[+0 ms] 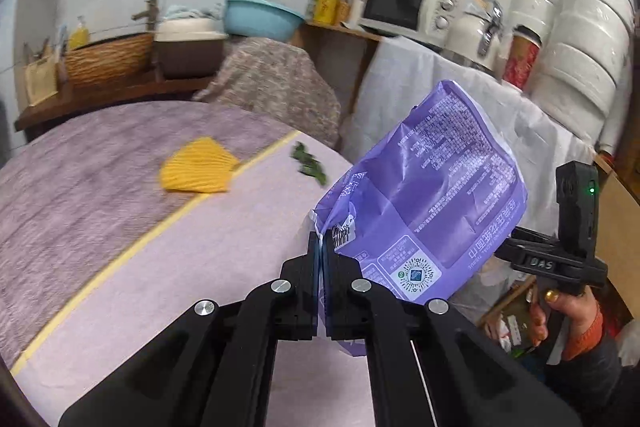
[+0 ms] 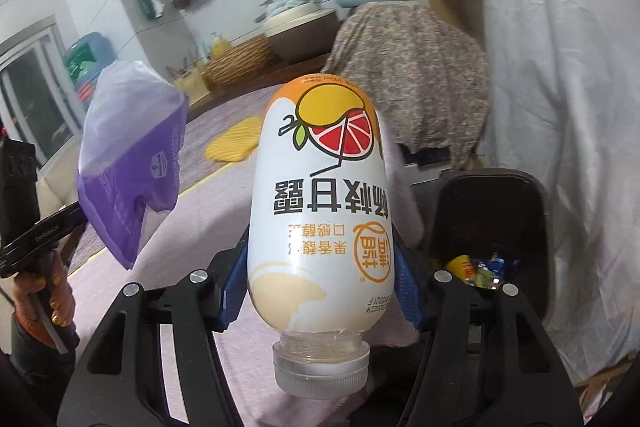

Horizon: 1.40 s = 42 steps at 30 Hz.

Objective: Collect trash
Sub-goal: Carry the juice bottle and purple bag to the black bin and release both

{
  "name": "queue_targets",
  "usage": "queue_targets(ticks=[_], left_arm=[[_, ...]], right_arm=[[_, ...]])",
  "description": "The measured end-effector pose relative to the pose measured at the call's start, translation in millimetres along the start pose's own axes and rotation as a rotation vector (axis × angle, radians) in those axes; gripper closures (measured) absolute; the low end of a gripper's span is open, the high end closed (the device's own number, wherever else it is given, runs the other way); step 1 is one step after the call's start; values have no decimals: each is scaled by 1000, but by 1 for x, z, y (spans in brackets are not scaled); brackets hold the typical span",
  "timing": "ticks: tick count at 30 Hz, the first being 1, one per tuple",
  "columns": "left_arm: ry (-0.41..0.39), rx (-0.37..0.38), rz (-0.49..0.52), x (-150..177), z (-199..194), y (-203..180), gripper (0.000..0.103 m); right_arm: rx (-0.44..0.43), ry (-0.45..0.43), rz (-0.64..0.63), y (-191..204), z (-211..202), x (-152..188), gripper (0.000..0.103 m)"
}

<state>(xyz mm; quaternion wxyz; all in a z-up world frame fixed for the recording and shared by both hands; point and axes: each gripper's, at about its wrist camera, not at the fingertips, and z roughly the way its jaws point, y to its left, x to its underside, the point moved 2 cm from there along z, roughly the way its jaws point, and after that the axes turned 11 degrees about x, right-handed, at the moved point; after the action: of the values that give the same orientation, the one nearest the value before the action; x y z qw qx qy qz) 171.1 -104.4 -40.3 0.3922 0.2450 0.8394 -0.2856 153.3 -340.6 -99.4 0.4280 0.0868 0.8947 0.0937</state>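
Note:
My left gripper point(image 1: 322, 239) is shut on the corner of a purple plastic package point(image 1: 432, 195), which hangs in the air past the table's right edge; the right wrist view shows the package point(image 2: 132, 163) at the left. In my right gripper point(image 2: 320, 267) an upside-down white drink bottle point(image 2: 320, 211) with a fruit label is clamped between the blue pads point(image 2: 230, 291), its clear cap towards the camera. A black bin point(image 2: 492, 173) with several wrappers inside stands just right of the bottle. Green leafy scraps point(image 1: 308, 159) lie on the table.
A round table with a lilac cloth point(image 1: 160, 267) carries a yellow ribbed mat point(image 1: 196, 167). Behind it are a floral-draped object point(image 1: 276, 83), a white-draped counter point(image 1: 440, 99) with a microwave point(image 1: 400, 3), and a blue basin point(image 1: 260, 17). A hand point(image 1: 568, 311) holds the right gripper's handle.

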Motion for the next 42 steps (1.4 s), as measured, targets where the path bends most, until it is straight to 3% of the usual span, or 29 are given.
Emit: queue_targets(ticks=[8, 15, 20, 26, 30, 34, 42], left_arm=[[168, 74, 45, -16, 100, -64, 100], [338, 49, 99, -14, 196, -114, 100], [413, -1, 74, -12, 250, -127, 100], [446, -38, -6, -7, 279, -119, 94], [433, -55, -3, -2, 282, -123, 45], [399, -32, 15, -4, 273, -130, 44], [328, -28, 49, -15, 253, -128, 36]], right_arm=[[239, -70, 95, -75, -18, 3, 41], [411, -85, 167, -141, -33, 4, 41], [380, -62, 249, -169, -20, 1, 41], [375, -34, 284, -181, 14, -3, 41], [390, 10, 300, -189, 32, 5, 41], [380, 51, 307, -193, 49, 13, 41], [242, 181, 302, -174, 115, 32, 41]])
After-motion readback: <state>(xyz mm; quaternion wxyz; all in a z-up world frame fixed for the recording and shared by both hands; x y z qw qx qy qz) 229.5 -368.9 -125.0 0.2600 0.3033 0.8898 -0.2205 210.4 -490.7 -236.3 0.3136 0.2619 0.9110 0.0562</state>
